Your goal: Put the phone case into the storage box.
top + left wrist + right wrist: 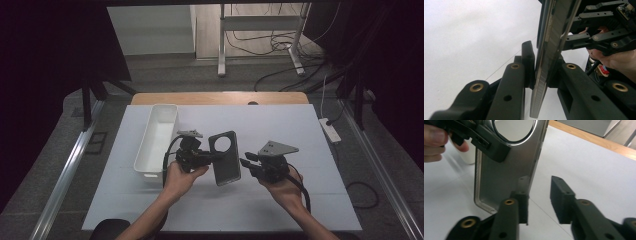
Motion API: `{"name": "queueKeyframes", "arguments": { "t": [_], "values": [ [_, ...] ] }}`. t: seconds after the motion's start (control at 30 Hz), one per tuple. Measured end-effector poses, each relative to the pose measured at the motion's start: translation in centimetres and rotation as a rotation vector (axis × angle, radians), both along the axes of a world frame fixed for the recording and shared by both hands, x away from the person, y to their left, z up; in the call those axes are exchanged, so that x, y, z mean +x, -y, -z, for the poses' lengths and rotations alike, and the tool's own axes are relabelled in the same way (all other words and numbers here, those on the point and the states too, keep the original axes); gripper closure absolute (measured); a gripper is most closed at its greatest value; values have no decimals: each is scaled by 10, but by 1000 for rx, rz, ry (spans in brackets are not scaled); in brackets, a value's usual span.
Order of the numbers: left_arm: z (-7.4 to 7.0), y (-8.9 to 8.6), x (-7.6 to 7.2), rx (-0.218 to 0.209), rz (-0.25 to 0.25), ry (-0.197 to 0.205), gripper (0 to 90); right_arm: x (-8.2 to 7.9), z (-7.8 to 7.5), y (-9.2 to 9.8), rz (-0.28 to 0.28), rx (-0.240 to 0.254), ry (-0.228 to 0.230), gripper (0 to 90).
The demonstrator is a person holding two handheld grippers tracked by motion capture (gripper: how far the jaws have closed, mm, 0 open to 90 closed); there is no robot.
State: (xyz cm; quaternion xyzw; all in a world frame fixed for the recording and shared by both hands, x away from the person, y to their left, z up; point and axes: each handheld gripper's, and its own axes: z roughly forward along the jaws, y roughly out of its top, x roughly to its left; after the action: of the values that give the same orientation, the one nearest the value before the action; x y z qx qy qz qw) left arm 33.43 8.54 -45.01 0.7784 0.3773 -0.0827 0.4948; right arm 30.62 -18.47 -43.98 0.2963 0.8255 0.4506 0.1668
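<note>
A grey metal phone back cover [225, 157] with a round camera hole is held upright above the white table sheet [280, 125]. My left gripper [215, 158] is shut on the cover's left side. In the left gripper view its pads pinch the cover [549, 50] edge-on. My right gripper [246, 161] sits just right of the cover, jaws apart. In the right gripper view the cover [506, 175] stands behind the left jaw, and the gap of the right gripper [540, 192] holds nothing. The left gripper [491, 147] clamps the cover near the hole.
A long white bin [157, 140] lies on the sheet, left of my left hand. The wooden table edge [220, 98] runs along the far side. A power strip [330, 130] lies off the sheet's right edge.
</note>
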Motion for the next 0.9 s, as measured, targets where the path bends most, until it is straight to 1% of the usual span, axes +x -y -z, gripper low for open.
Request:
{"name": "queueKeyframes", "arguments": {
  "t": [0.07, 0.13, 0.17, 0.23, 0.37, 0.43, 0.47, 0.5, 0.53, 0.57, 0.6, 0.67, 0.73, 0.8, 0.87, 0.9],
  "values": [
    [-1, -1, 0, -5, 2, 1, 801, 0, -2, 3, 6, 15, -5, 615],
    [-1, -2, 0, -2, 6, 7, 801, 1, -4, 6, -4, 45, -41, 558],
    [-2, -3, 1, -3, 9, 8, 801, 1, -4, 7, -6, 54, -48, 537],
    [-2, -3, 1, -3, 17, 9, 801, 3, -5, 9, -25, 65, -67, 465],
    [-5, -5, 1, -3, 42, 25, 800, 4, -4, 11, -62, 77, -87, 330],
    [-7, -6, 1, -11, 58, 35, 800, 5, -4, 11, -70, 89, -108, 255],
    [-8, -6, 1, -11, 68, 41, 800, 5, -3, 11, -73, 96, -126, 213],
    [-10, -7, 0, -9, 80, 50, 800, 6, -3, 10, -80, 98, -137, 180],
    [-10, -7, 0, -18, 86, 55, 800, 6, -2, 10, -82, 92, -144, 156],
    [-10, -7, 0, -18, 86, 55, 800, 6, -1, 9, -89, 95, -152, 146],
    [-12, -8, 0, -22, 108, 64, 800, 6, -1, 9, -89, 95, -152, 146],
    [-14, -8, -1, -24, 129, 74, 800, 5, -1, 7, -109, 93, -156, 132],
    [-16, -7, -2, -34, 158, 83, 799, 4, -1, 5, -130, 98, -155, 139],
    [-17, -5, -3, -49, 178, 86, 799, 2, -1, 3, -150, 102, -159, 181],
    [-18, -3, -5, -49, 194, 91, 799, 1, 0, 1, -179, 107, -174, 227],
    [-18, -1, -6, -57, 208, 96, 799, 1, 0, 0, -193, 105, -175, 254]
  ]
}}
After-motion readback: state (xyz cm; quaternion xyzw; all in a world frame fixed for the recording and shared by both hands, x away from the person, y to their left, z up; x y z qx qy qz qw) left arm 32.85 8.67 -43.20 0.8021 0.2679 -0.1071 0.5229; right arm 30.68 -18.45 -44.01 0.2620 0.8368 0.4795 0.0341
